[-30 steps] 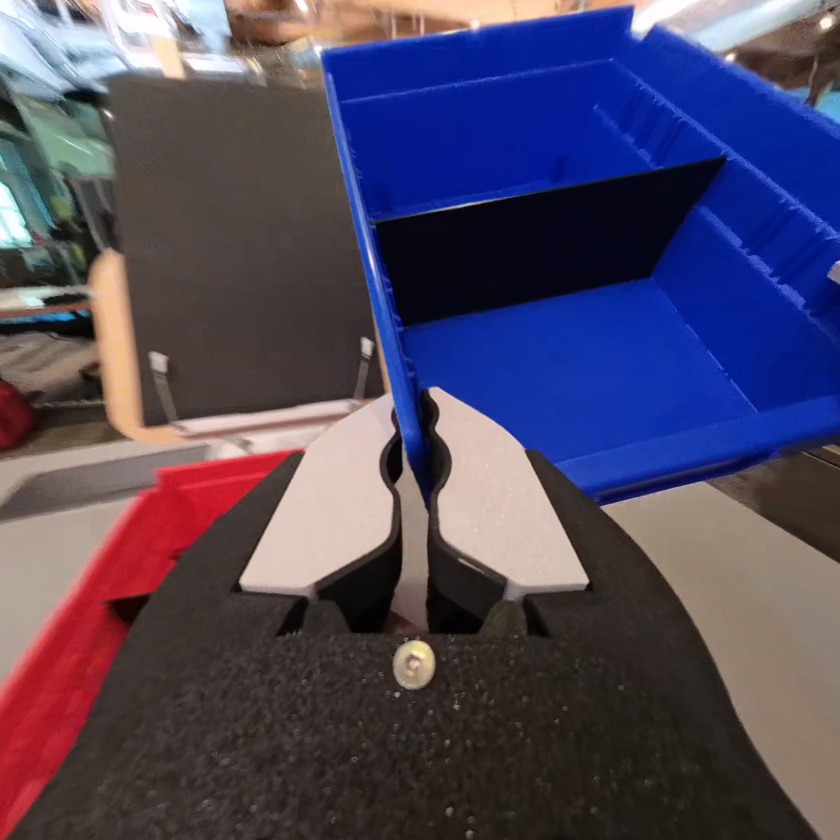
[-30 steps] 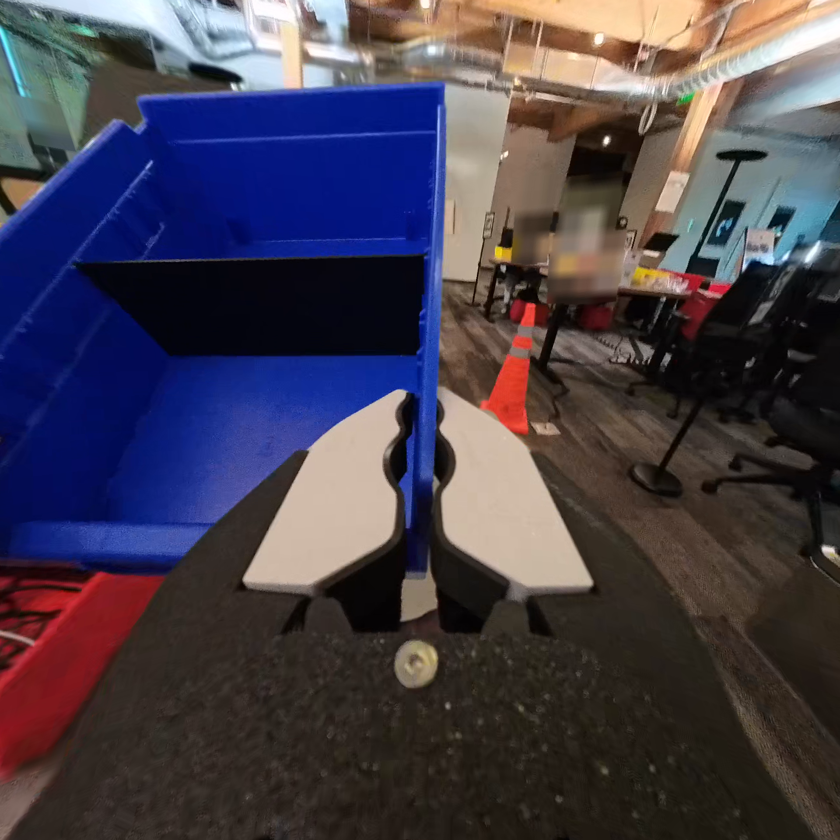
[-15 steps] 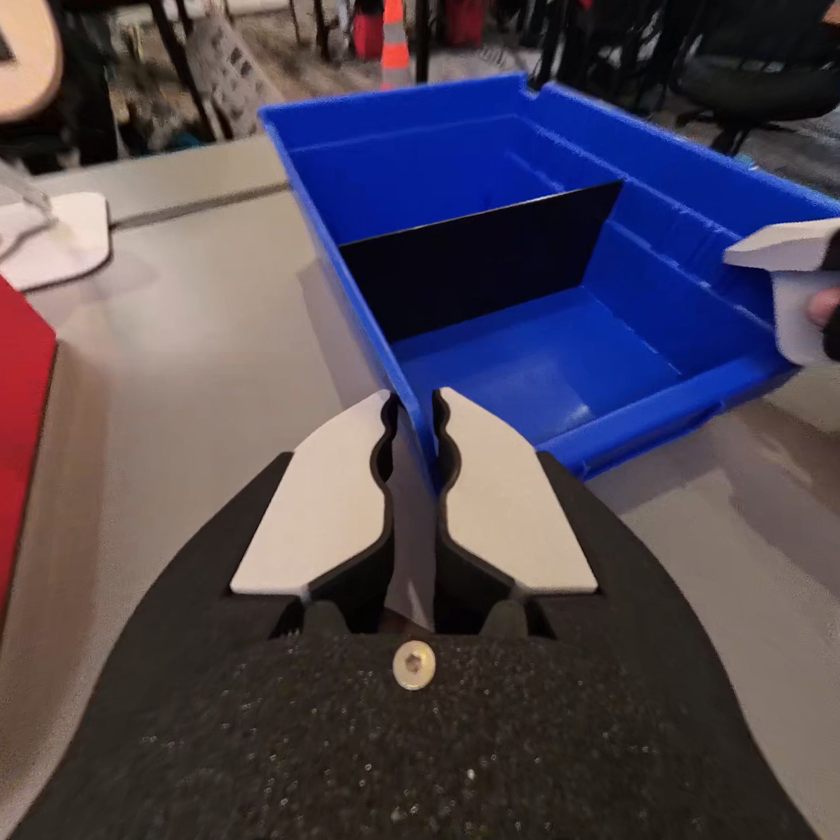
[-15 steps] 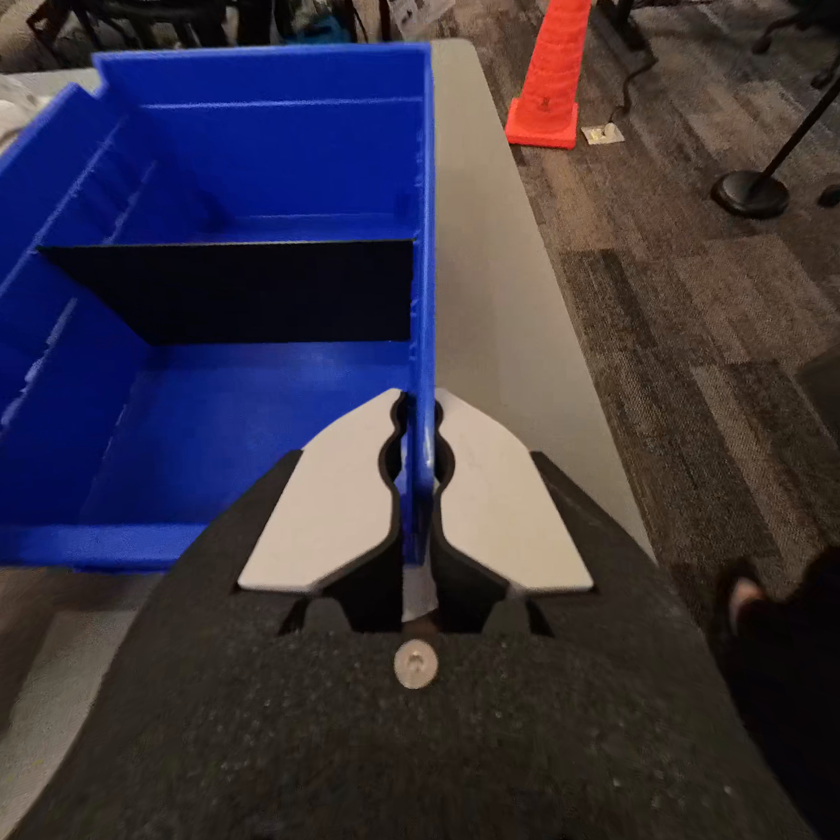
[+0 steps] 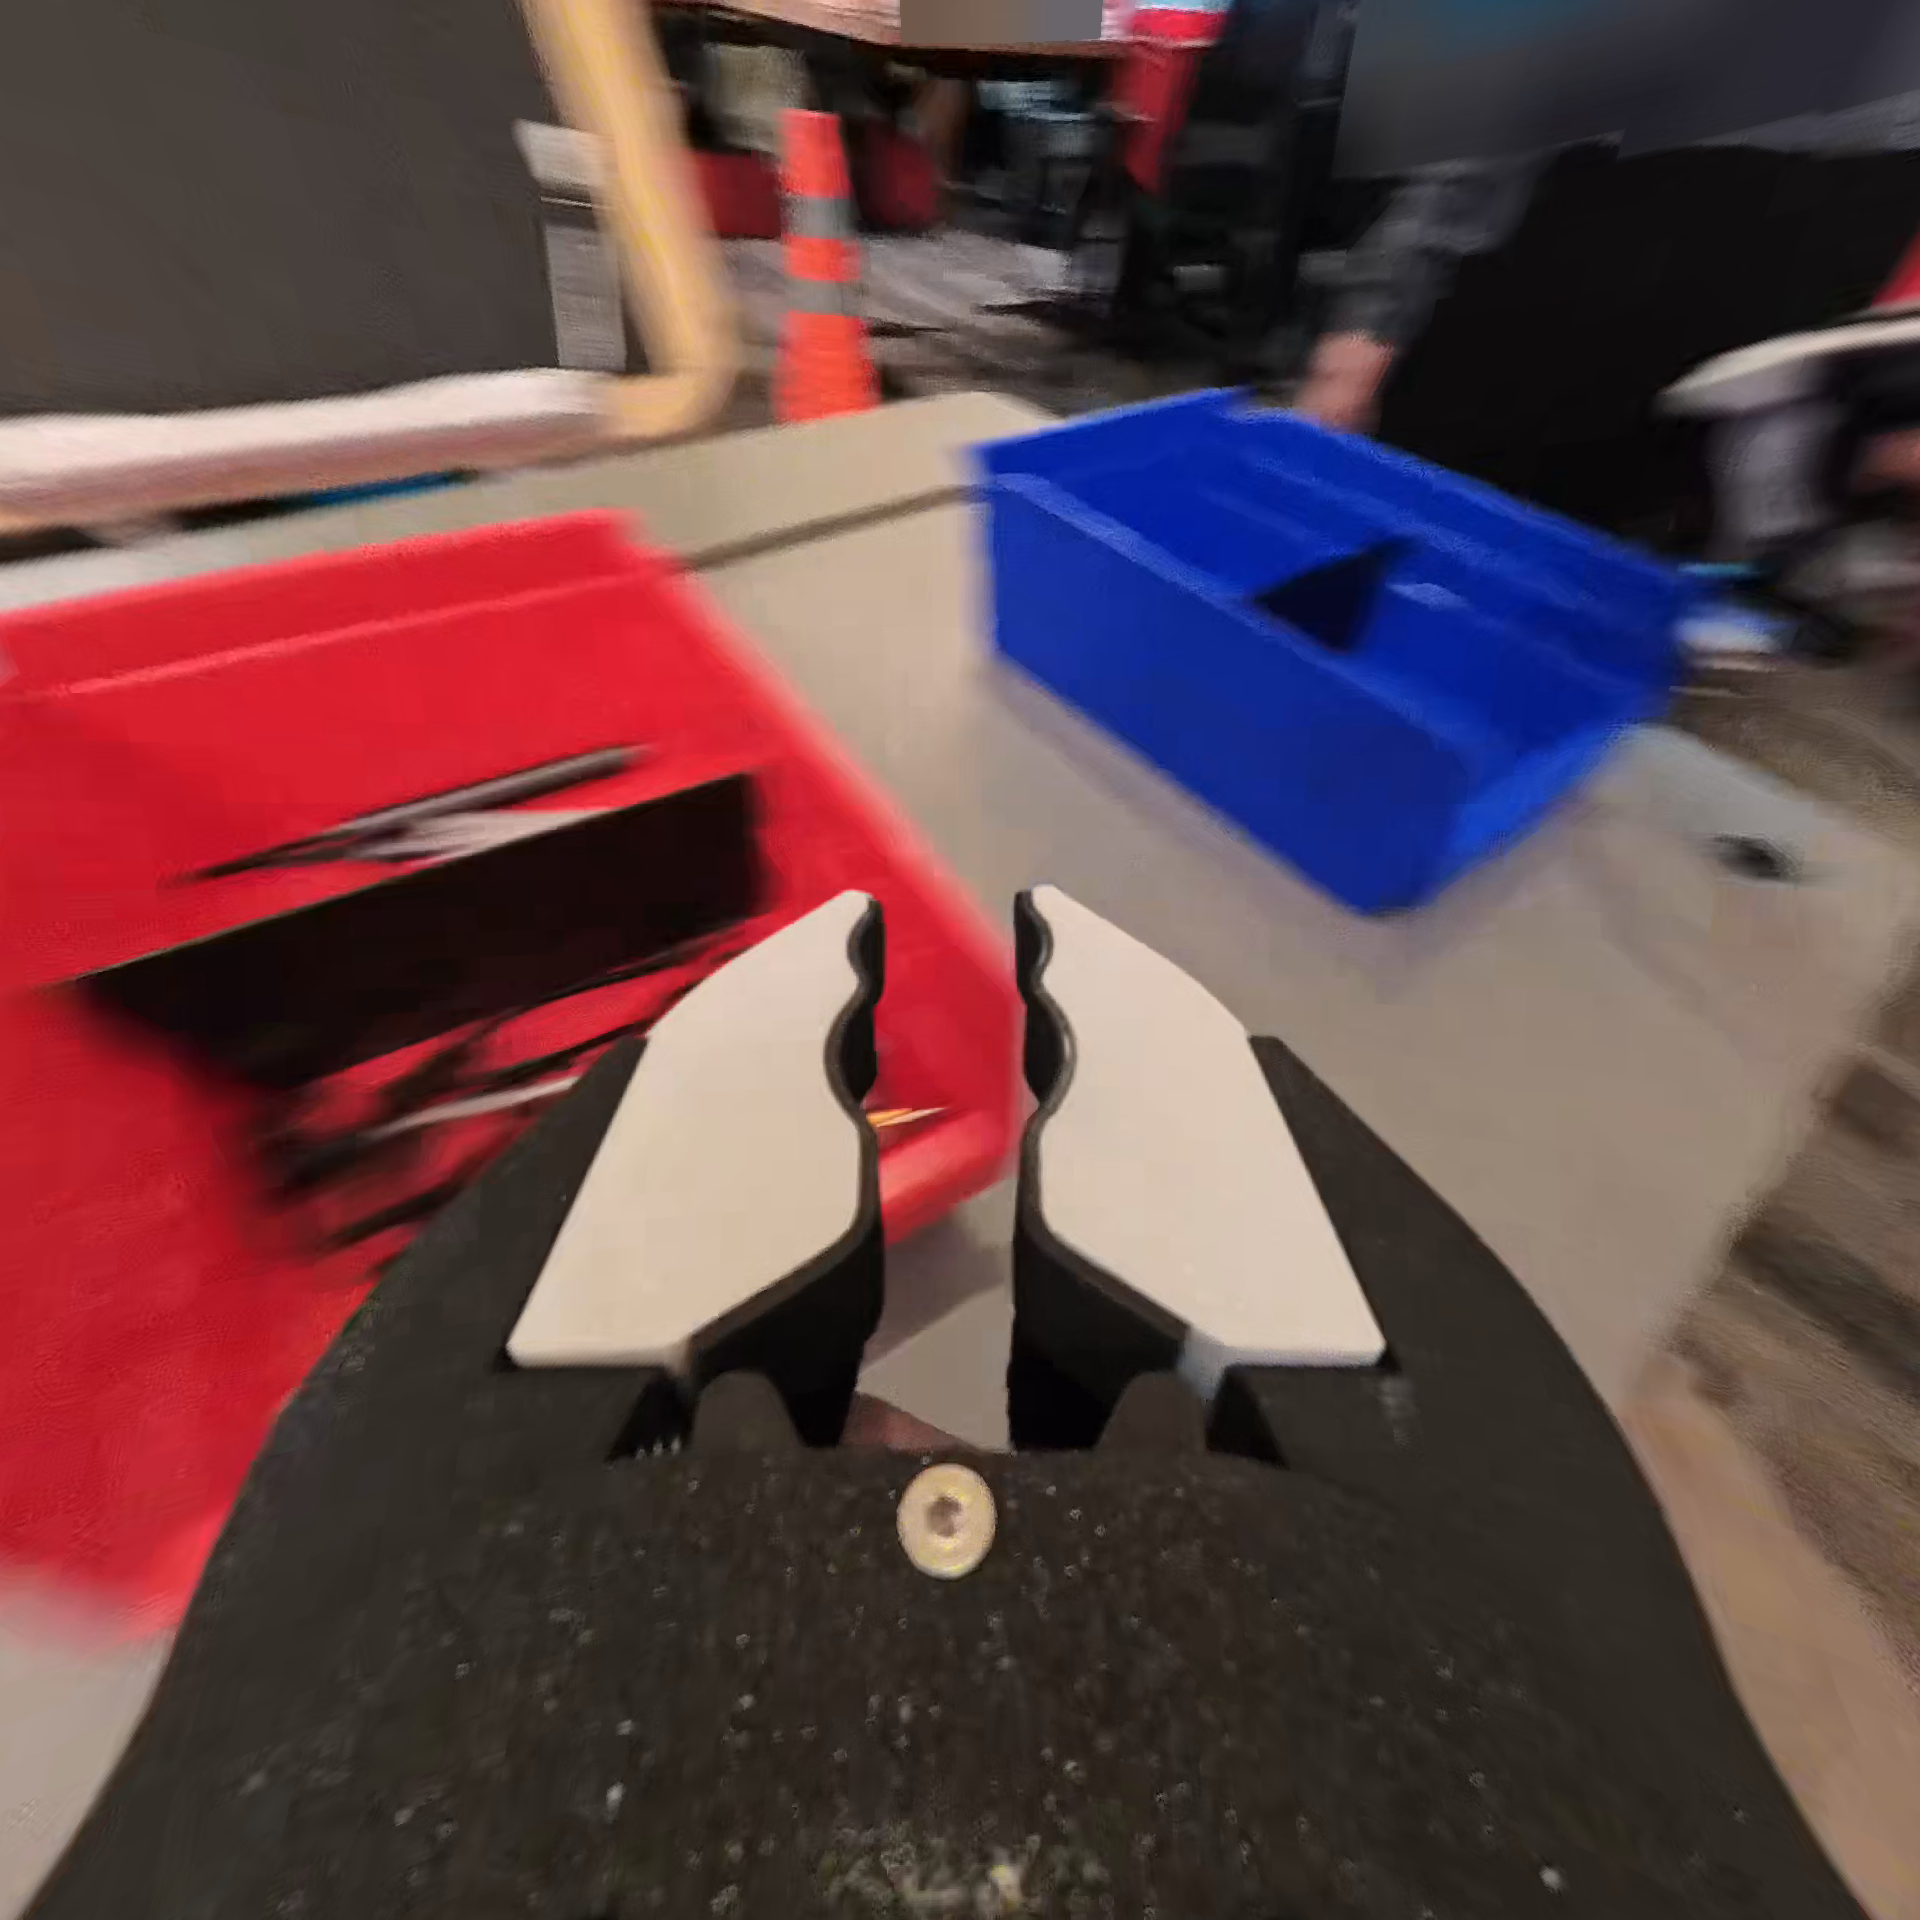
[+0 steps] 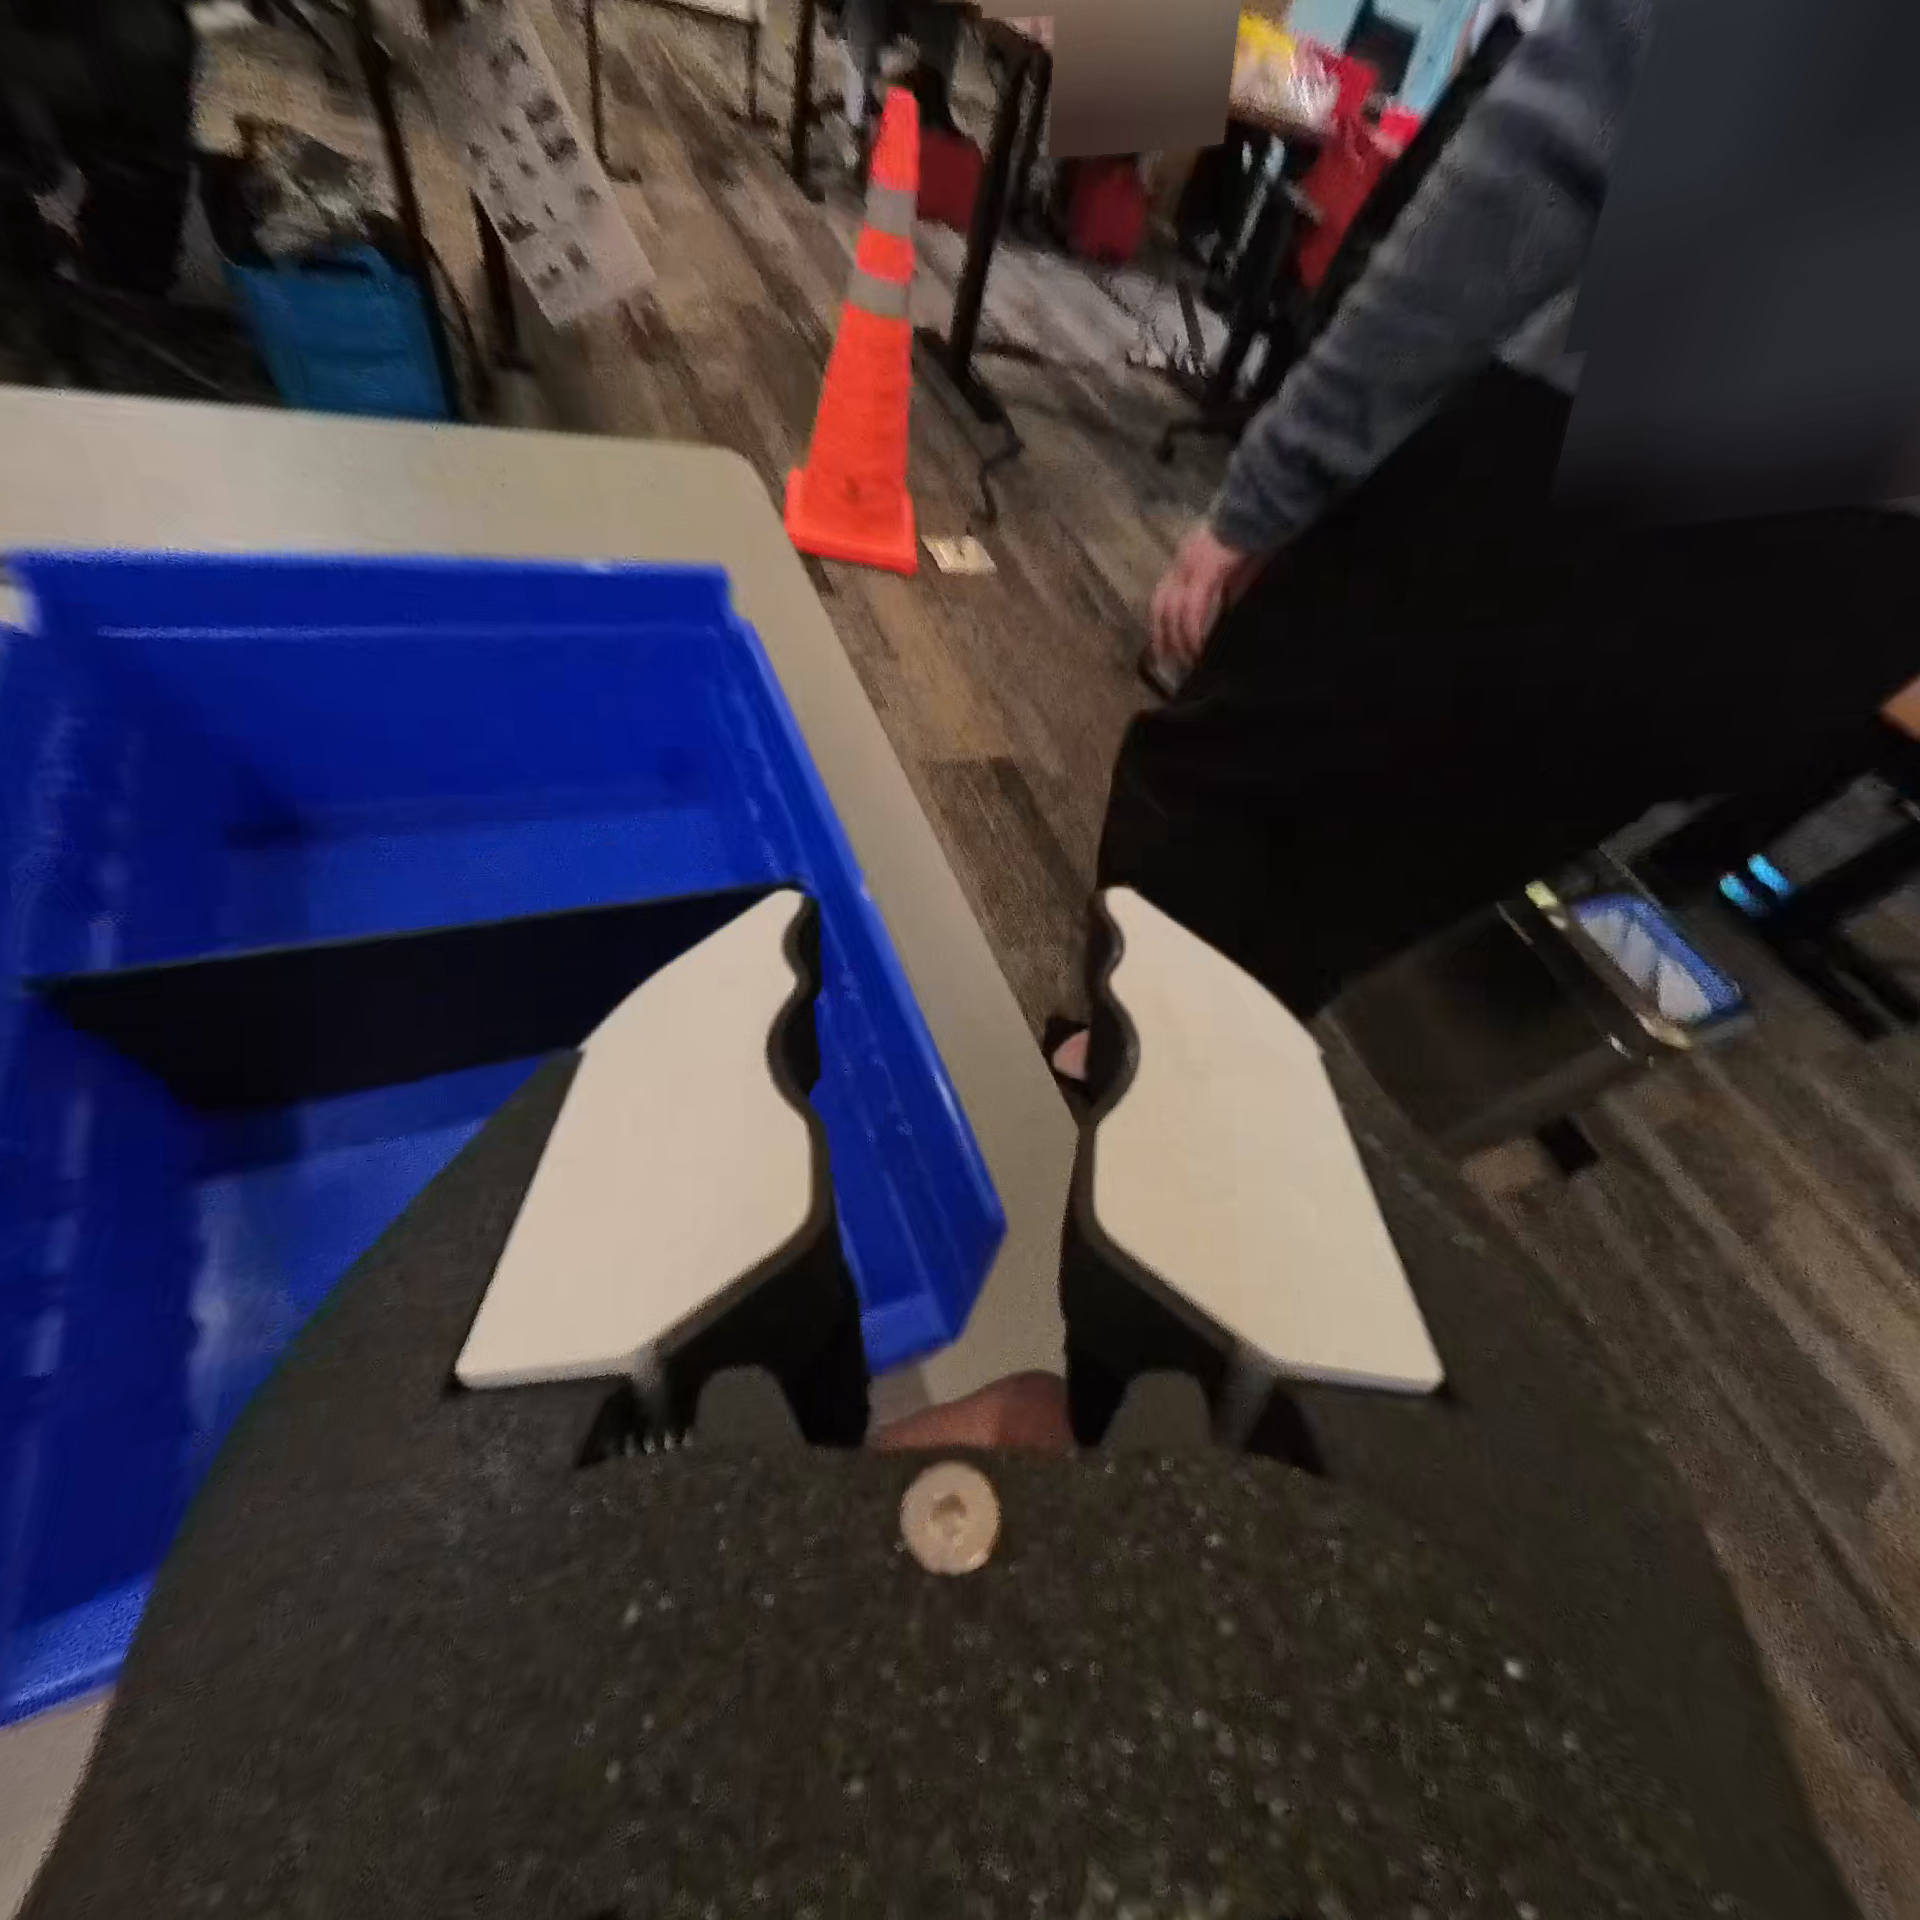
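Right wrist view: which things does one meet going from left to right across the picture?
Blue plastic bin with a black divider → grey table edge → orange traffic cone → a person's hand → small dark bin with a pale liner.

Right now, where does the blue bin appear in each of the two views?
Left wrist view: the blue bin sits upper right, on the grey table, beyond the open left gripper.
Right wrist view: it fills the left side, its near right corner between the fingers of the open right gripper.
Shared landmark: the orange cone.
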Demonstrator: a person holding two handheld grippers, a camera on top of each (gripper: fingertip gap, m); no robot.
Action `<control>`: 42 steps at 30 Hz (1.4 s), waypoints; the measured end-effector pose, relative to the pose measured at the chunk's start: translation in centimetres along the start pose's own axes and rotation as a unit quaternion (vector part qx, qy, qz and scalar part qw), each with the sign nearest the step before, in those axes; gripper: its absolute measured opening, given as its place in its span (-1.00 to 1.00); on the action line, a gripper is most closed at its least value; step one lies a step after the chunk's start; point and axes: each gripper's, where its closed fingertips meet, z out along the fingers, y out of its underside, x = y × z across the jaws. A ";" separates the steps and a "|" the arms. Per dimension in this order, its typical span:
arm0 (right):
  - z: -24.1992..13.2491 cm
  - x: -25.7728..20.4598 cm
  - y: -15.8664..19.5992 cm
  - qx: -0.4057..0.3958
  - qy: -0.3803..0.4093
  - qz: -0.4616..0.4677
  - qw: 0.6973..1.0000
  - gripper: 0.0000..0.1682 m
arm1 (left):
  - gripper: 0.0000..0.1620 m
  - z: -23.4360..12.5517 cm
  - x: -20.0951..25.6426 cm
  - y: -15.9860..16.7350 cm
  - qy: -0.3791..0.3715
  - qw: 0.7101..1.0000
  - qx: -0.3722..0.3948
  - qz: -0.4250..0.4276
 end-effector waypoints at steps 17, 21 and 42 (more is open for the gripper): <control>-11.6 -40.3 7.1 -0.064 -0.335 -0.036 0.939 -0.81 | -0.95 -1.9 -16.7 9.8 -0.158 0.982 -0.084 -0.052; -12.7 -40.6 5.1 -0.026 -0.288 -0.030 0.957 -0.91 | -0.98 -3.0 -17.8 8.9 -0.180 0.981 -0.062 -0.033; -21.7 -61.5 3.8 0.043 -0.456 -0.151 0.876 -0.73 | -0.97 -16.5 -34.9 13.5 -0.280 0.946 -0.077 -0.144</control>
